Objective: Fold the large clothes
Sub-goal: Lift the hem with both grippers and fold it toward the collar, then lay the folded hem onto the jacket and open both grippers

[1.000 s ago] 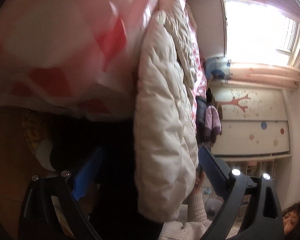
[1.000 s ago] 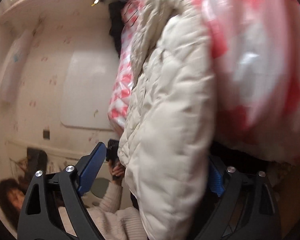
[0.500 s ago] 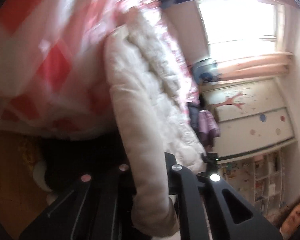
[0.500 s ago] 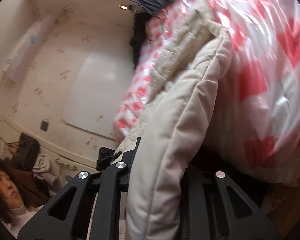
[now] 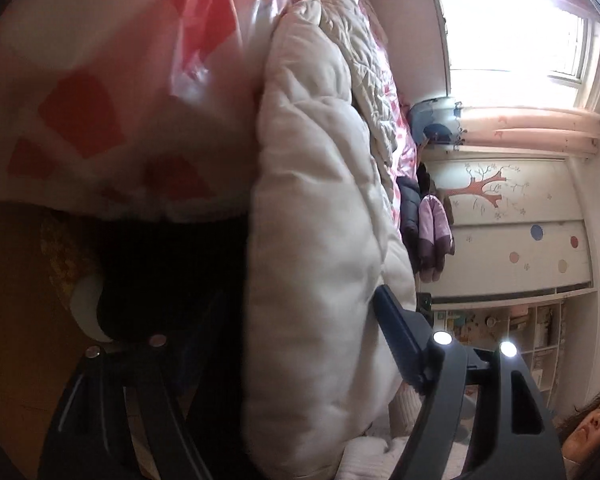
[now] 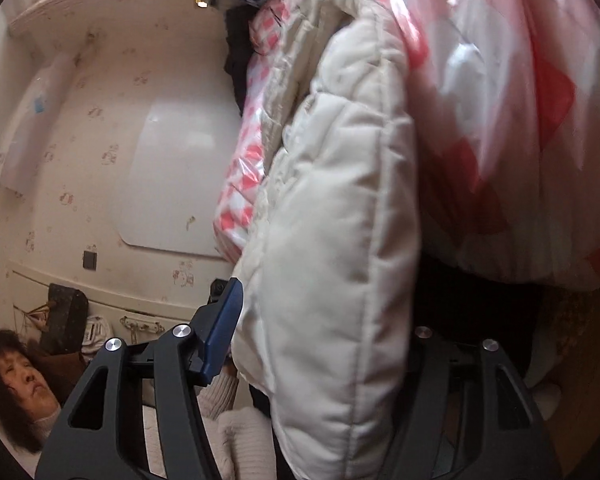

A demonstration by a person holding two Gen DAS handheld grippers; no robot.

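Between both grippers' just-opening jaws lay the coat, unpinched; a fold looked finished; next, re-grip another edge.

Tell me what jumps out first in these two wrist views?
A puffy white coat fills the middle of both views, its padded edge hanging between each gripper's fingers. Behind it lies a red-and-white checked cover under shiny plastic. The left gripper and right gripper have just been opening; their pads no longer look clamped on the coat.
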